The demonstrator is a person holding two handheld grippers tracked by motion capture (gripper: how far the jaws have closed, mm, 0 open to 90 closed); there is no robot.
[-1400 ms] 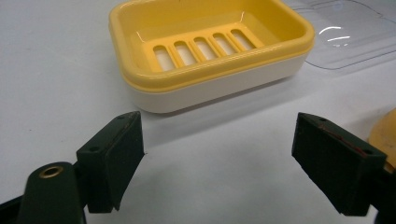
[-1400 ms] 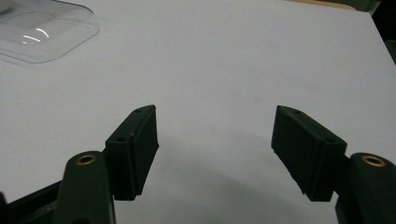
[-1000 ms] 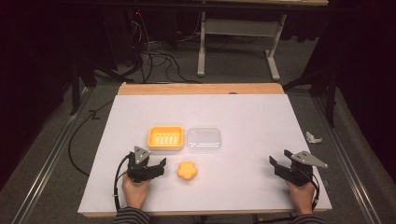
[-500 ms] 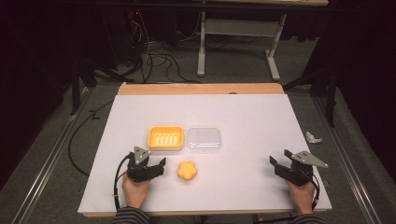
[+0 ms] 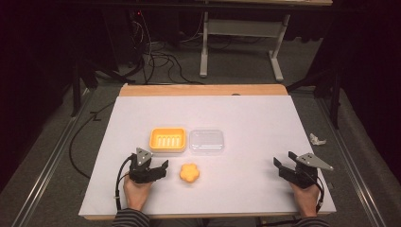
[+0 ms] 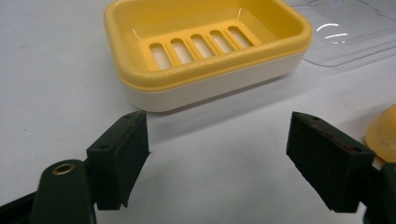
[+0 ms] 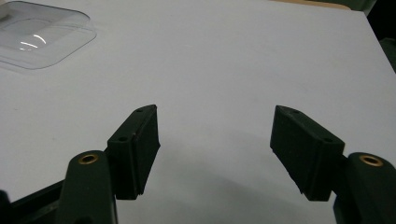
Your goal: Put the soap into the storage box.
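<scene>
Left gripper [image 5: 163,166] resting low on the white table sheet [image 5: 246,123], held in a hand at the near edge, jaws spread wide with nothing between them. Aimed, in the left gripper view, past bare sheet at the soap dish [image 6: 205,44], near and just left of the flower-shaped orange soap [image 5: 189,173]; likely parked so for a short reach to either. Soap lying flat on the sheet, nearer than the soap dish and a little right of its middle, apart from it and from the jaws, its yellow edge cutting in beside the right jaw in the left gripper view.

Right gripper [image 5: 283,165] well to the right of the soap dish, also near the table's front edge, jaws equally wide and empty, pointing over open sheet toward the lid.

Farther in: soap dish upright, yellow slotted tray seated in a white base, empty. Clear plastic lid [image 5: 206,141] just beside the dish on its right, whether touching or not, hard to tell.

Plenty of bare sheet around and beyond the dish. Small crumpled white scrap [image 5: 317,139] off to the far right near the sheet's edge. Wooden table edge [image 5: 203,90] beyond.
</scene>
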